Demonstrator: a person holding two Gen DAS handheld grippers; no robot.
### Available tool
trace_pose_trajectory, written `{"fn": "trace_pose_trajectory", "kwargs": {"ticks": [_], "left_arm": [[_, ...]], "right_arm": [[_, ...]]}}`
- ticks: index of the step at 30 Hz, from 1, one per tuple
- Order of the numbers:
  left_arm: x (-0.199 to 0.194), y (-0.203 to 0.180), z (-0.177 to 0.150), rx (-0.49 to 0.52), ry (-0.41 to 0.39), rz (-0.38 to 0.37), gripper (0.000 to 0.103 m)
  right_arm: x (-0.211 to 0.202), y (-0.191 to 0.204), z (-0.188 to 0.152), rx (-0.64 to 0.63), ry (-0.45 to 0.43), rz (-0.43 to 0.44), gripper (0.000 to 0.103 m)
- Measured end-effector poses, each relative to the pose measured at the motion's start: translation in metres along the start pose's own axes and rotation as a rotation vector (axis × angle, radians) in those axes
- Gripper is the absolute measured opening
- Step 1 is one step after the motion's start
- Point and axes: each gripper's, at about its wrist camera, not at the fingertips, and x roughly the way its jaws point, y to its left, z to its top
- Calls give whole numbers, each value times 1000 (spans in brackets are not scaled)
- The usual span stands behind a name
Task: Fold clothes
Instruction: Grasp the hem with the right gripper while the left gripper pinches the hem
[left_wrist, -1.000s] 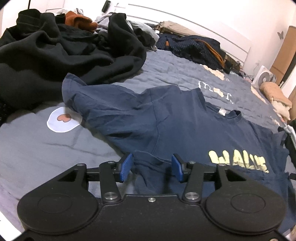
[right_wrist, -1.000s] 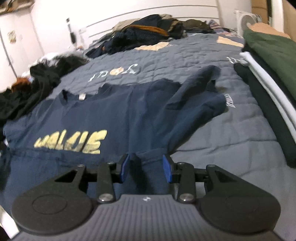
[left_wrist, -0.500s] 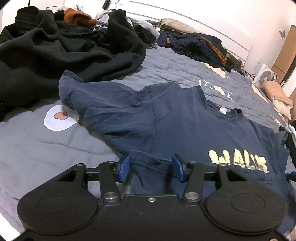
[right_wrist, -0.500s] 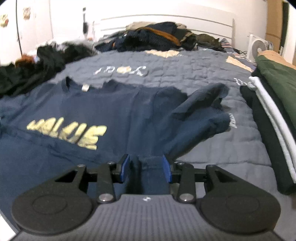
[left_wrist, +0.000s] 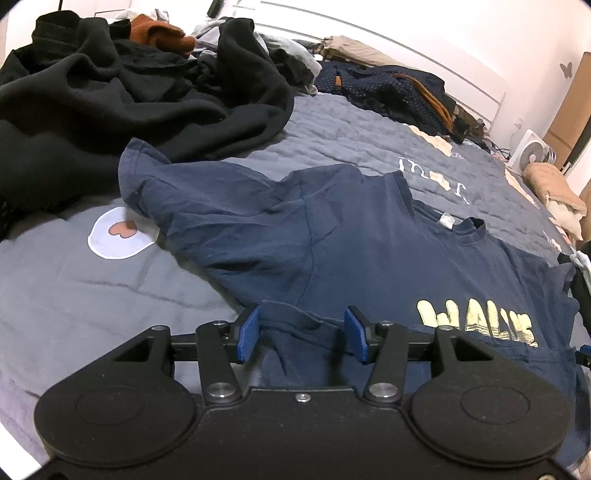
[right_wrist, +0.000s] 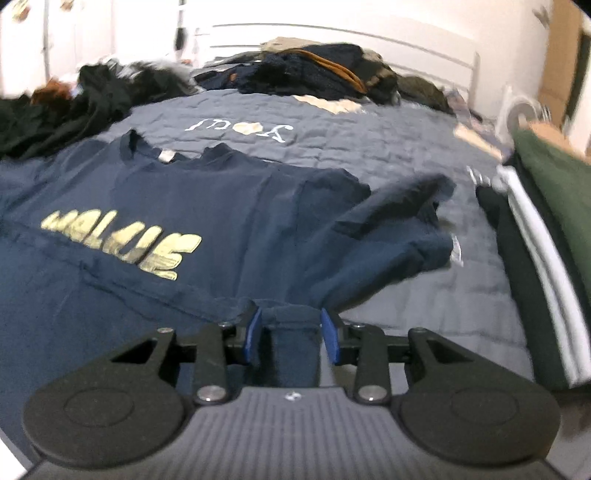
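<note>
A navy T-shirt (left_wrist: 351, 251) with yellow lettering (left_wrist: 476, 323) lies face up on the grey quilt, collar away from me. My left gripper (left_wrist: 302, 334) is shut on a bunched piece of its hem near the left side, the cloth stretched between the blue pads. In the right wrist view the same T-shirt (right_wrist: 207, 206) spreads out ahead. My right gripper (right_wrist: 291, 334) is shut on a thick fold of the hem at the right side. The right sleeve (right_wrist: 399, 221) lies crumpled on the quilt. This view is blurred.
A heap of black clothes (left_wrist: 110, 99) lies to the left, touching the shirt's left sleeve. More dark clothes (left_wrist: 399, 92) are piled by the headboard. Folded green, white and black garments (right_wrist: 546, 221) are stacked at the right. A white fan (left_wrist: 532, 151) stands beyond the bed.
Both grippers keep the same grip on the hem. The right wrist view has swung and gone blurry. The left view has barely shifted.
</note>
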Motion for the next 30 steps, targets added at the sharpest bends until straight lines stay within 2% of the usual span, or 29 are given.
{"fn": "trace_pose_trajectory", "kwargs": {"ticks": [3, 6, 10, 12, 15, 18, 22, 27, 30], "left_arm": [[0, -1, 0, 5, 4, 0, 49], [1, -2, 0, 9, 9, 0, 50], [1, -1, 0, 5, 9, 1, 51], [1, 0, 0, 4, 10, 6, 53], [1, 1, 1, 2, 8, 7, 53], [1, 0, 1, 2, 5, 6, 53], [2, -1, 1, 16, 7, 6, 53], [0, -1, 1, 31, 3, 29, 53], [2, -1, 0, 43, 27, 41, 61]], "right_arm": [[4, 9, -2, -70, 9, -16, 33], [10, 17, -4, -138, 24, -33, 18], [18, 27, -7, -219, 41, -49, 10], [15, 26, -6, -205, 30, -51, 9], [-2, 9, 2, -59, -35, -17, 7], [-20, -21, 5, 170, -111, 20, 3], [-17, -58, -5, 442, -92, 118, 3], [-6, -70, -10, 590, -81, 163, 3], [3, -79, -16, 674, -62, 180, 3]]}}
